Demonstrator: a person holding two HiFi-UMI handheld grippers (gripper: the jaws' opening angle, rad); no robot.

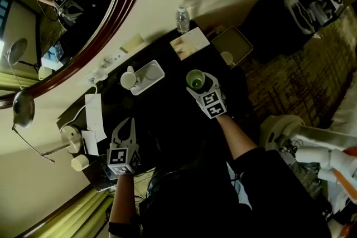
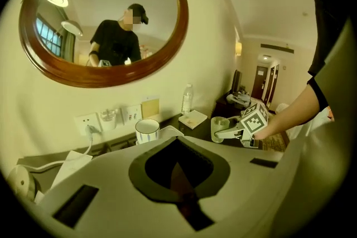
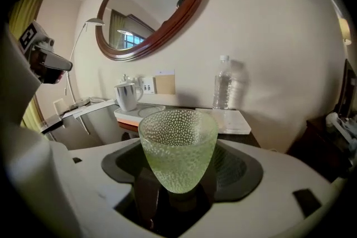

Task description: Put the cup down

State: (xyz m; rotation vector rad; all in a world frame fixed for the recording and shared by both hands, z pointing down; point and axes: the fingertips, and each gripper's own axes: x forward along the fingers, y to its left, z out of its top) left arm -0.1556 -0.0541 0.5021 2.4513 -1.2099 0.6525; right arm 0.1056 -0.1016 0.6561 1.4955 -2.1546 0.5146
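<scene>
A green dimpled glass cup stands upright between the jaws of my right gripper, which is shut on its lower part. In the head view the cup and right gripper are over the middle of the dark table. Whether the cup touches the table I cannot tell. The left gripper view shows the same cup held from the right. My left gripper is shut and empty near the table's front left; its jaws meet with nothing between them.
A white mug stands on a white tray left of the cup. A water bottle and a pad lie beyond, a second tray to the right. Papers and a lamp sit at the left. A round mirror hangs on the wall.
</scene>
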